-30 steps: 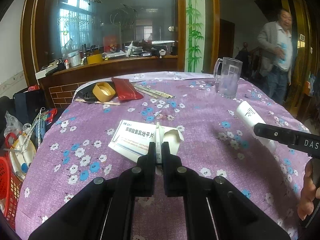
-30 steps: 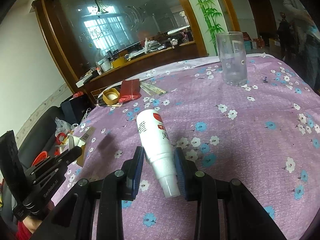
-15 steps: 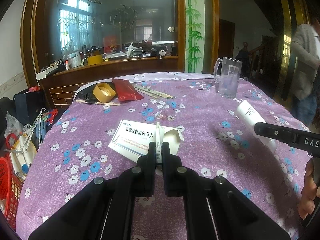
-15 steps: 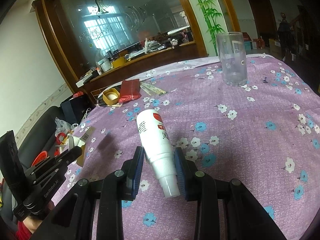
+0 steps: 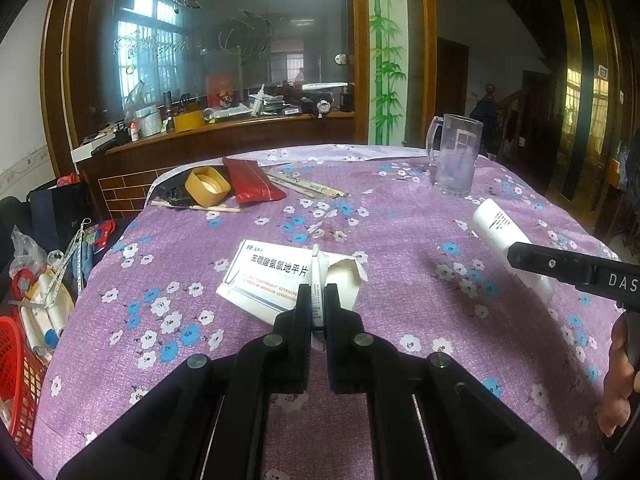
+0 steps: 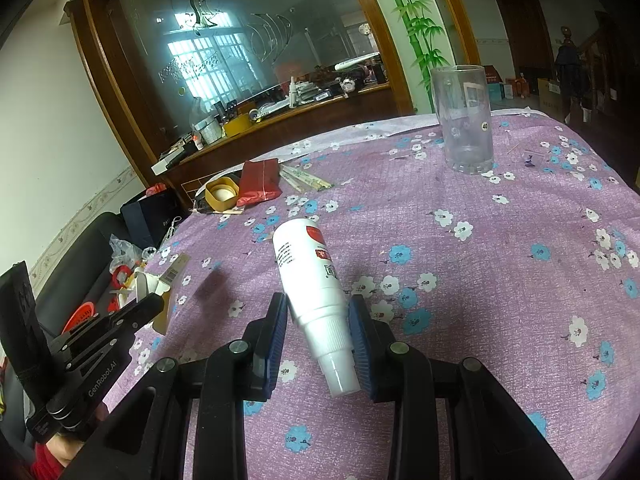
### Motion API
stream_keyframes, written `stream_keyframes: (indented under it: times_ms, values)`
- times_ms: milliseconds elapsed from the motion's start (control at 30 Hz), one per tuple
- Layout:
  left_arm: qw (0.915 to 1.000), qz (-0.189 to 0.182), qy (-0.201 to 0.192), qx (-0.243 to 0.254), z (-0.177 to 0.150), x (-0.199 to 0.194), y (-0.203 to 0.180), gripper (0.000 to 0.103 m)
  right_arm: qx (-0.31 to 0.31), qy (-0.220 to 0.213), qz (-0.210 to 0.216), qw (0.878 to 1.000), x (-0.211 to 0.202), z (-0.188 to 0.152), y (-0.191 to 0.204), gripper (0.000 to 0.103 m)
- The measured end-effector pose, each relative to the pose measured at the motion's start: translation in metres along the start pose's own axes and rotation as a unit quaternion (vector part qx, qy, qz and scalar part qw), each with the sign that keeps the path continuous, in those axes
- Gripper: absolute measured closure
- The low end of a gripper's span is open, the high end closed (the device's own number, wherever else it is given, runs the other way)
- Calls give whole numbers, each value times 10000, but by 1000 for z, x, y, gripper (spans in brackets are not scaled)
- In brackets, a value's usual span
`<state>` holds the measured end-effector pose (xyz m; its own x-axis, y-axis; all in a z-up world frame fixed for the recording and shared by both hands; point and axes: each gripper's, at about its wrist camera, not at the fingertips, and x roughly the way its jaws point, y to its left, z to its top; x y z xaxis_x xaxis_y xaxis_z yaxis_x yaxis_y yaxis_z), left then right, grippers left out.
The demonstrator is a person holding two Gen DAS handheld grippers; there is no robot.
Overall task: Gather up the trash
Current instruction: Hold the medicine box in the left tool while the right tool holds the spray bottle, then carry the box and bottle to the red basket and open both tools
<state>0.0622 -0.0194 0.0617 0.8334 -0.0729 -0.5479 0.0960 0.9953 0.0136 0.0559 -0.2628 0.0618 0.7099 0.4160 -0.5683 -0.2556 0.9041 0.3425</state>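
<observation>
My left gripper (image 5: 318,296) is shut on the torn flap of a flattened white medicine box (image 5: 272,276) with blue print, held over the purple flowered tablecloth (image 5: 400,240). My right gripper (image 6: 318,312) is shut on a white plastic bottle (image 6: 308,264) with a red label, neck pointing toward the camera. The bottle also shows in the left wrist view (image 5: 504,240), with the right gripper's finger (image 5: 560,266) across it. The left gripper with the box shows in the right wrist view (image 6: 136,312) at lower left.
A clear glass mug (image 5: 456,156) stands at the far right of the table. A yellow tape roll (image 5: 208,186), a red pouch (image 5: 250,180) and chopstick wrappers (image 5: 304,186) lie at the far left. A red basket (image 5: 16,376) with clutter sits beside the table's left edge.
Both grippers and their loads stay still. The man at the right background has walked out of view.
</observation>
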Motion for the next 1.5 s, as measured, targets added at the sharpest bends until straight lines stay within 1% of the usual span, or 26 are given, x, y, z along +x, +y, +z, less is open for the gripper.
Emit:
stream_keyframes:
  times_ms: [500, 633, 800, 900, 1033, 1200, 1367, 1433, 1500]
  values:
    - [10000, -35, 26, -45, 0, 1, 0, 98, -2, -11, 43, 10000, -1, 1, 0, 69]
    - [9997, -122, 175, -141, 1, 1, 1, 98, 34, -14, 92, 10000, -2, 3, 0, 69]
    - [9995, -89, 190, -216, 1, -19, 6, 98, 266, 31, 225, 9994, -4, 6, 0, 69]
    - [9997, -11, 36, -250, 3, -42, 18, 98, 267, 103, 290, 9992, -4, 4, 9, 69]
    - [9992, 124, -142, -345, 6, -73, 44, 98, 165, 320, 563, 9978, -3, -2, 44, 69]
    - [9973, 362, -238, -600, 2, -112, 99, 98, 6, 646, 988, 9930, 11, -7, 101, 68]
    - [9909, 723, -298, -1096, -8, -151, 178, 97, -329, 977, 1528, 9829, 29, -9, 182, 68]
    - [9865, 960, -334, -1283, -17, -165, 212, 97, -499, 1120, 1726, 9773, 39, -13, 218, 68]
    - [9824, 1122, -345, -1455, -27, -177, 243, 97, -613, 1263, 1905, 9716, 50, -17, 248, 68]
